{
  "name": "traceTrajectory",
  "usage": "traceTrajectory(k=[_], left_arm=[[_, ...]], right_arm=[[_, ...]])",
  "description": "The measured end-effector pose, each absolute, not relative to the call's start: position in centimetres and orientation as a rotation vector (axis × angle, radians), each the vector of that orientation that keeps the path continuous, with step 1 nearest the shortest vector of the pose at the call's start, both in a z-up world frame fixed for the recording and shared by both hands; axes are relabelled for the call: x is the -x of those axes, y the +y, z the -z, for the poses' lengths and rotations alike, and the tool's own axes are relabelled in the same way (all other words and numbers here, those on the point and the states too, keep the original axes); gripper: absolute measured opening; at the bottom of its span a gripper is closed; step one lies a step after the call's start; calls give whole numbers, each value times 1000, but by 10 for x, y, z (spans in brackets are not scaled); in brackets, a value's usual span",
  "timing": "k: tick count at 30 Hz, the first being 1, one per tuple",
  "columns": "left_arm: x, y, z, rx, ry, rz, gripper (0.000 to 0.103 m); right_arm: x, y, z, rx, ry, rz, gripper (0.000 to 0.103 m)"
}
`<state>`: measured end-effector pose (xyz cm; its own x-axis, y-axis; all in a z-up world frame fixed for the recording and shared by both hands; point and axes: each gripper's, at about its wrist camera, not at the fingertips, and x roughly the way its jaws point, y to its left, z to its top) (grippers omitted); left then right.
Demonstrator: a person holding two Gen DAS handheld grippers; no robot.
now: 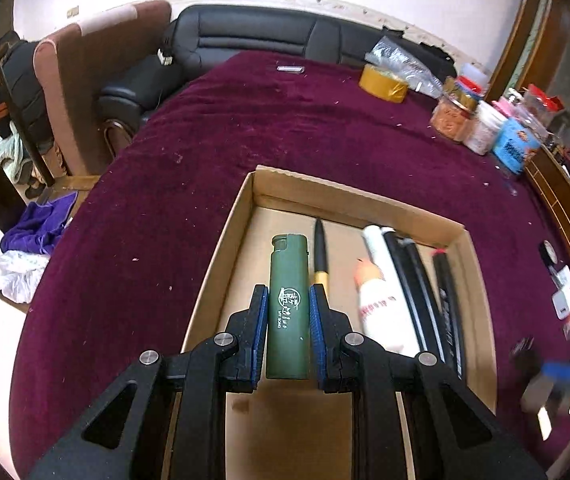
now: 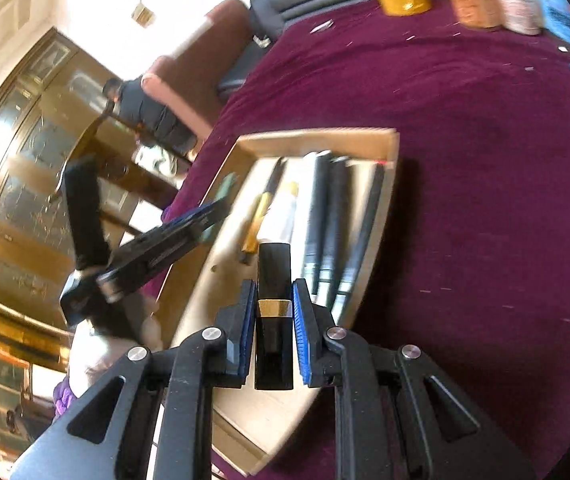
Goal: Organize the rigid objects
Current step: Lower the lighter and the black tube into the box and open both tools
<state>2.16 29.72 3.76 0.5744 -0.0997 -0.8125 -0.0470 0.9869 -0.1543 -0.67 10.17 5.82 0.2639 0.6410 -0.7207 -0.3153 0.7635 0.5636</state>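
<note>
My left gripper (image 1: 287, 294) is shut on a green lighter (image 1: 288, 304) and holds it over the left part of a shallow cardboard box (image 1: 349, 196). In the box lie a black and gold pen (image 1: 319, 254), a white tube (image 1: 381, 292) and black pens (image 1: 425, 300). My right gripper (image 2: 273, 290) is shut on a black lipstick tube with a gold band (image 2: 273, 312), above the same box (image 2: 317, 138). The left gripper (image 2: 189, 232) with the lighter shows blurred at the left of the right wrist view.
The box sits on a maroon cloth-covered table (image 1: 245, 120). Yellow tape (image 1: 383, 83), jars (image 1: 453, 118) and a blue carton (image 1: 515, 146) stand at the far right edge. A black sofa (image 1: 253, 32) and a chair (image 1: 69, 80) stand beyond the table. Small chargers (image 1: 563, 300) lie right.
</note>
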Motion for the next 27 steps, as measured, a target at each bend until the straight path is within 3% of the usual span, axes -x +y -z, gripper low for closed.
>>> traceTrajectory(k=[8,10,20,27], left_arm=[[-35,302,-26,159,975,-4,19],[-31,307,-32,200,959,6,31],[64,322,-88,315,735,62,43],[102,327,-113,378,615,18,64]], right_arm=[[-1,132,-40,-333,1184,-683,16],[-2,136,-34,-323,1199,-683,16],[-27,161,-16,-256,1213,-621,16],[-22,152,-23,-275,1171,-610,18]])
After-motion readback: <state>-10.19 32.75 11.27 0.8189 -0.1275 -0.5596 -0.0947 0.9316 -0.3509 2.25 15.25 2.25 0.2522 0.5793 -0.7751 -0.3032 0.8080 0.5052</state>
